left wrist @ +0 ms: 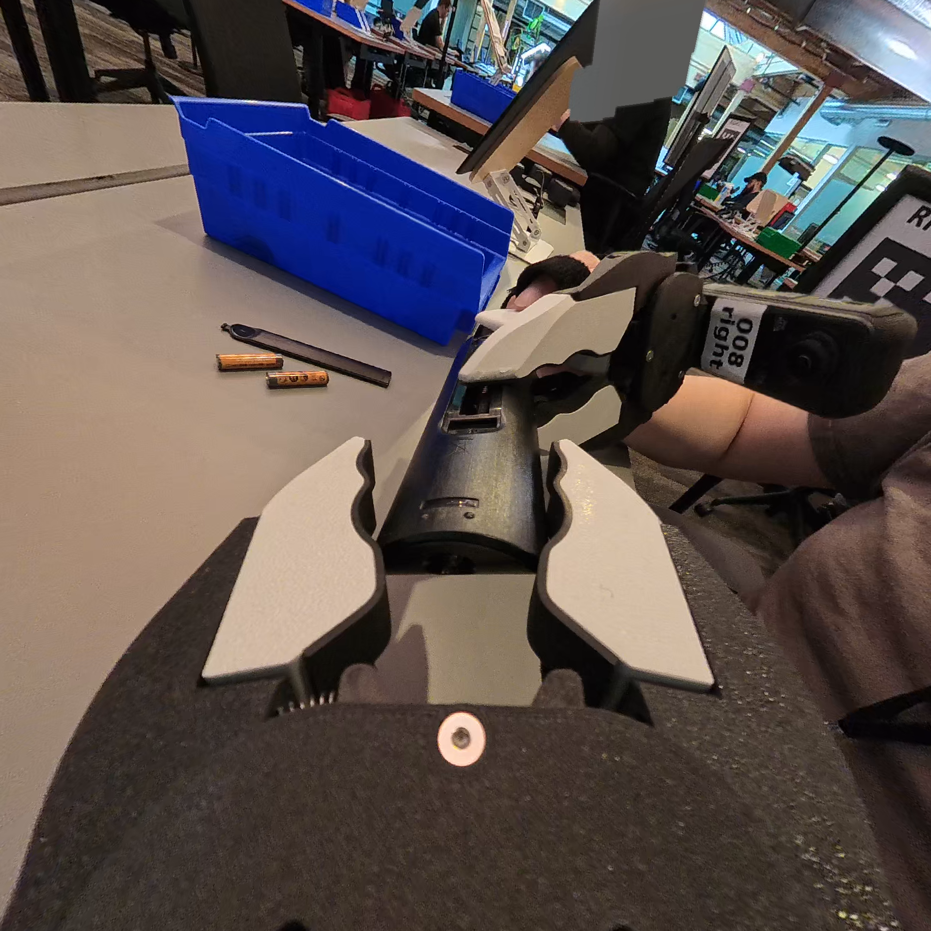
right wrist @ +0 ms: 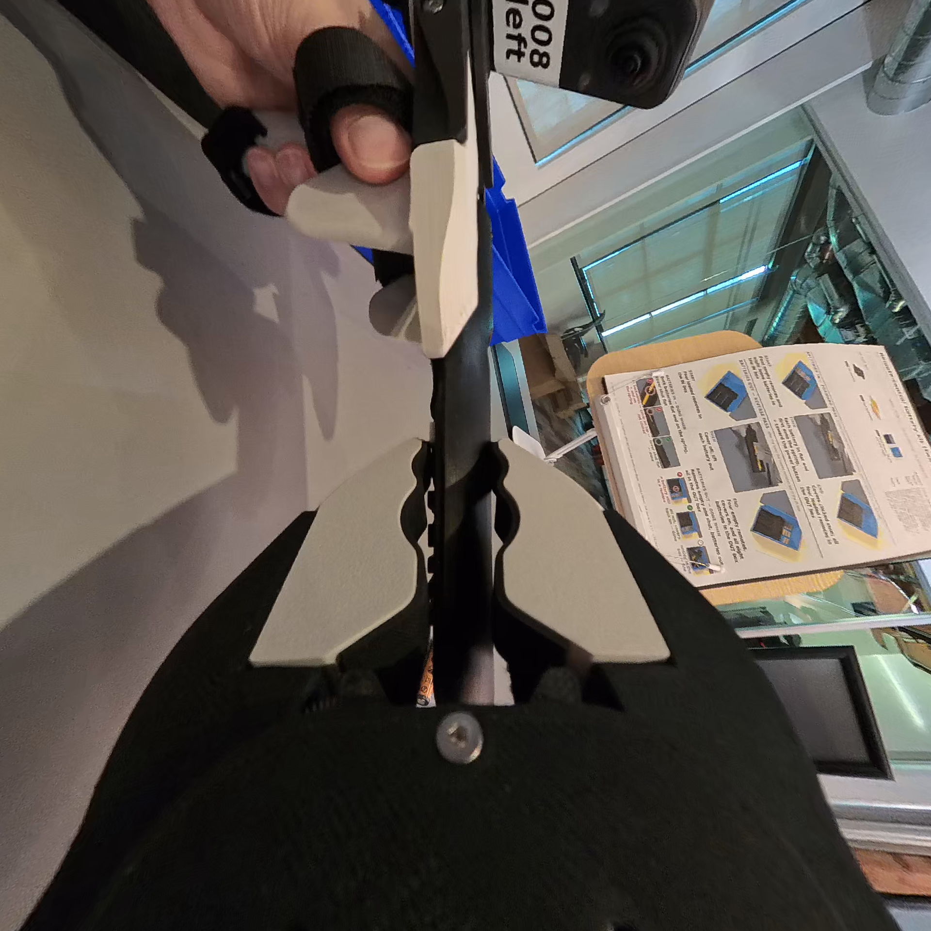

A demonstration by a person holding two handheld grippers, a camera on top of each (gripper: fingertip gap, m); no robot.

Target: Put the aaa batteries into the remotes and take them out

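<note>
A black remote [left wrist: 468,483] lies back-up between both grippers, held above the grey table [left wrist: 126,453]. Its battery compartment [left wrist: 471,403] is open, and what lies inside is hidden by the right gripper. My left gripper [left wrist: 461,446] is shut on the near end. My right gripper [left wrist: 478,347] clamps it farther along, over the compartment. In the right wrist view the remote [right wrist: 461,504] is edge-on between my right gripper [right wrist: 459,446], with the left gripper [right wrist: 428,332] above. Two orange AAA batteries [left wrist: 249,361] [left wrist: 297,379] and the black battery cover [left wrist: 312,352] lie on the table.
A blue bin [left wrist: 342,216] stands on the table behind the batteries. An instruction sheet on a stand [right wrist: 755,463] is at the table's far right. The table edge runs just right of the remote. A person's arm [left wrist: 705,433] comes in from the right.
</note>
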